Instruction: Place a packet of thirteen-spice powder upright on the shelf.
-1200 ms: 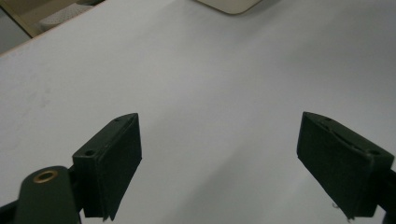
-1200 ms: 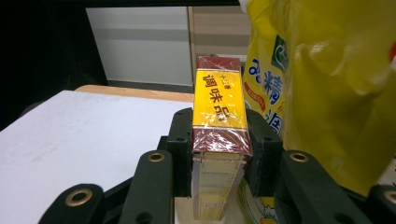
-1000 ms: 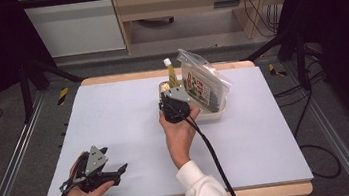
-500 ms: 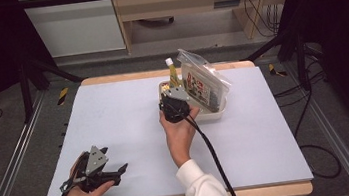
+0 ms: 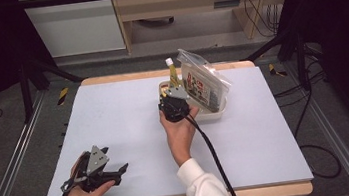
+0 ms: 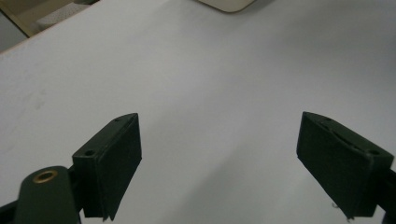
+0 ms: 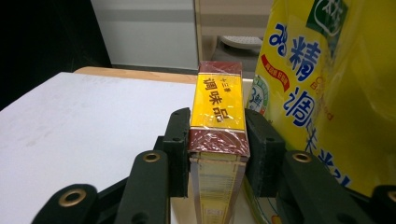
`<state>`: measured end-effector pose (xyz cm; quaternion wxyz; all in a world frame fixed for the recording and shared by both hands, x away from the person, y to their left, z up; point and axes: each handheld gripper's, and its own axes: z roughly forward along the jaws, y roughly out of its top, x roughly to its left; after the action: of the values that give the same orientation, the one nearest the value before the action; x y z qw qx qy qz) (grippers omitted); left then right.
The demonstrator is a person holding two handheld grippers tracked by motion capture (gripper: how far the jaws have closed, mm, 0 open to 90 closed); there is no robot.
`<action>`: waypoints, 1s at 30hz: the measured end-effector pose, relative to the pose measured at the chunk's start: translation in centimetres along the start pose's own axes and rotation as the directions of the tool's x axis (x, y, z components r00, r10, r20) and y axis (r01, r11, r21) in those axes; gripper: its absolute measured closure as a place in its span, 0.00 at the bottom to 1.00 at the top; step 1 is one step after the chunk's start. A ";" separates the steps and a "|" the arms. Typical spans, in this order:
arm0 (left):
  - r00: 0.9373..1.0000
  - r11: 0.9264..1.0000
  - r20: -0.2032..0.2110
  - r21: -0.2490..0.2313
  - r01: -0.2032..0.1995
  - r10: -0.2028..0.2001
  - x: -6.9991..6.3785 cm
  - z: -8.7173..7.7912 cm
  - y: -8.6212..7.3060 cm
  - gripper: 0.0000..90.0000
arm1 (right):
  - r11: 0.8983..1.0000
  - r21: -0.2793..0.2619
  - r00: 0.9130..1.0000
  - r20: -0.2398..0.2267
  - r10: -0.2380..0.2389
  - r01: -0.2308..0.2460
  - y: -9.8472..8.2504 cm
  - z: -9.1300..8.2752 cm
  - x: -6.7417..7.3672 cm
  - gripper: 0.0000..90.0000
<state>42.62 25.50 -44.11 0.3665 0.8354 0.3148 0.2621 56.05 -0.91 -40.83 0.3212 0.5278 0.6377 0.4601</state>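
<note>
White table (image 5: pixel 115 120) carries a cream tray (image 5: pixel 215 114) of groceries.

On the desk (image 5: pixel 114 115), the tray (image 5: pixel 214 113) sits toward the far edge, right of centre. In it, the bottle (image 5: pixel 172 72) stands at the left and the bag (image 5: pixel 204 83) leans at the right. The box (image 7: pixel 218 121) stands just left of the bag.

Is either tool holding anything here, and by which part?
The right tool has a box between its jaws, at the two side faces near its top; whether the pads still press cannot be told. The left tool holds nothing.
</note>
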 end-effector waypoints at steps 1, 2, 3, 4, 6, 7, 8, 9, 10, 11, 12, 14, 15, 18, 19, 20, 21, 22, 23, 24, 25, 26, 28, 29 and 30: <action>1.000 1.000 0.000 0.000 0.000 0.000 0.0 0.0 0.0 0.15 | 1.000 0.008 1.000 -0.006 -0.003 0.003 0.0 0.0 -0.1 0.72; 1.000 1.000 -0.001 -0.003 0.005 -0.005 0.0 0.1 0.0 0.15 | 1.000 0.012 1.000 -0.008 -0.003 0.003 0.0 0.0 -0.1 0.71; 1.000 1.000 0.002 0.001 0.001 -0.001 0.0 0.0 0.0 0.15 | 1.000 0.020 1.000 -0.020 -0.003 0.004 0.0 0.0 -0.3 0.70; 1.000 1.000 0.000 -0.001 0.002 -0.002 0.0 0.0 0.0 0.15 | 1.000 0.020 1.000 -0.020 -0.003 0.004 0.0 0.0 -0.3 0.70; 1.000 1.000 0.001 -0.001 0.002 -0.002 0.0 0.0 0.0 0.15 | 1.000 0.029 0.999 -0.032 -0.004 0.005 0.0 -0.1 -0.4 0.69; 1.000 1.000 0.000 -0.007 0.008 -0.008 0.0 0.0 0.0 0.15 | 1.000 0.026 0.999 -0.040 -0.006 0.007 0.0 -0.2 -0.5 0.68; 1.000 1.000 -0.003 -0.009 0.009 -0.009 0.0 -0.1 0.0 0.15 | 1.000 0.018 0.999 -0.042 -0.011 0.012 0.1 -0.4 -0.5 0.68; 1.000 1.000 -0.002 -0.011 0.011 -0.011 0.0 -0.1 0.0 0.15 | 1.000 0.009 0.999 -0.045 -0.019 0.019 0.2 -0.6 -0.4 0.68; 1.000 1.000 -0.004 -0.011 0.011 -0.011 0.1 -0.1 0.0 0.15 | 1.000 0.002 0.998 -0.052 -0.021 0.021 0.3 -0.7 -0.4 0.67; 1.000 1.000 -0.005 -0.010 0.009 -0.010 0.1 -0.1 0.0 0.15 | 1.000 -0.004 0.998 -0.058 -0.026 0.025 0.4 -0.9 -0.4 0.66; 1.000 1.000 -0.006 -0.009 0.009 -0.009 0.1 -0.1 0.0 0.15 | 1.000 -0.005 0.998 -0.062 -0.028 0.028 0.4 -1.1 -0.4 0.65; 1.000 1.000 -0.006 -0.009 0.009 -0.009 0.1 0.0 0.0 0.15 | 0.999 -0.012 0.997 -0.071 -0.035 0.035 0.5 -1.6 -0.4 0.63; 1.000 1.000 -0.006 -0.009 0.009 -0.009 0.1 0.0 0.0 0.15 | 0.999 -0.014 0.996 -0.073 -0.043 0.043 0.5 -1.9 -0.3 0.62; 1.000 1.000 -0.008 -0.012 0.012 -0.012 0.1 0.0 0.0 0.15 | 0.998 -0.018 0.994 -0.084 -0.063 0.062 0.4 -2.6 -0.2 0.59; 1.000 1.000 -0.010 -0.012 0.012 -0.012 0.1 0.0 0.0 0.15 | 0.998 -0.024 0.994 -0.089 -0.065 0.063 0.3 -2.9 -0.2 0.58; 1.000 1.000 -0.011 -0.012 0.013 -0.013 0.1 0.0 0.0 0.14 | 0.997 -0.025 0.994 -0.087 -0.070 0.068 0.2 -3.2 -0.1 0.58; 1.000 1.000 -0.010 -0.011 0.013 -0.013 0.1 -0.1 0.0 0.14 | 0.997 -0.022 0.993 -0.092 -0.074 0.072 0.1 -3.4 -0.1 0.57; 1.000 1.000 -0.008 -0.011 0.013 -0.013 0.2 -0.1 0.0 0.14 | 0.997 -0.015 0.991 -0.108 -0.078 0.076 0.0 -3.6 -0.1 0.55; 1.000 1.000 -0.003 -0.013 0.012 -0.012 0.2 -0.1 0.0 0.14 | 0.996 -0.011 0.990 -0.115 -0.086 0.085 -0.1 -3.8 -0.1 0.53; 1.000 1.000 0.000 -0.017 0.009 -0.009 0.1 0.0 0.0 0.14 | 0.996 -0.007 0.988 -0.124 -0.091 0.091 -0.2 -4.0 -0.1 0.50; 1.000 1.000 -0.002 -0.016 0.006 -0.006 0.1 0.0 0.0 0.14 | 0.996 -0.003 0.987 -0.134 -0.091 0.092 -0.2 -4.1 -0.1 0.48; 1.000 1.000 -0.003 -0.017 0.005 -0.005 0.1 0.0 0.0 0.14 | 0.995 -0.001 0.984 -0.146 -0.097 0.098 -0.2 -4.3 -0.1 0.46; 1.000 1.000 -0.001 -0.020 0.006 -0.006 0.1 -0.1 0.1 0.13 | 0.994 0.004 0.980 -0.166 -0.108 0.110 -0.2 -4.7 0.0 0.41; 1.000 1.000 -0.002 -0.021 0.007 -0.007 0.1 -0.1 0.1 0.11 | 0.992 0.005 0.978 -0.168 -0.124 0.127 -0.2 -5.1 0.1 0.37; 1.000 1.000 -0.002 -0.021 0.007 -0.007 0.1 -0.1 0.1 0.11 | 0.992 0.005 0.978 -0.168 -0.124 0.127 -0.2 -5.1 0.1 0.37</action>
<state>42.64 25.58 -43.99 0.3757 0.8302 0.3156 0.2648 51.44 -2.08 -39.09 0.2907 0.4484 0.6979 0.4767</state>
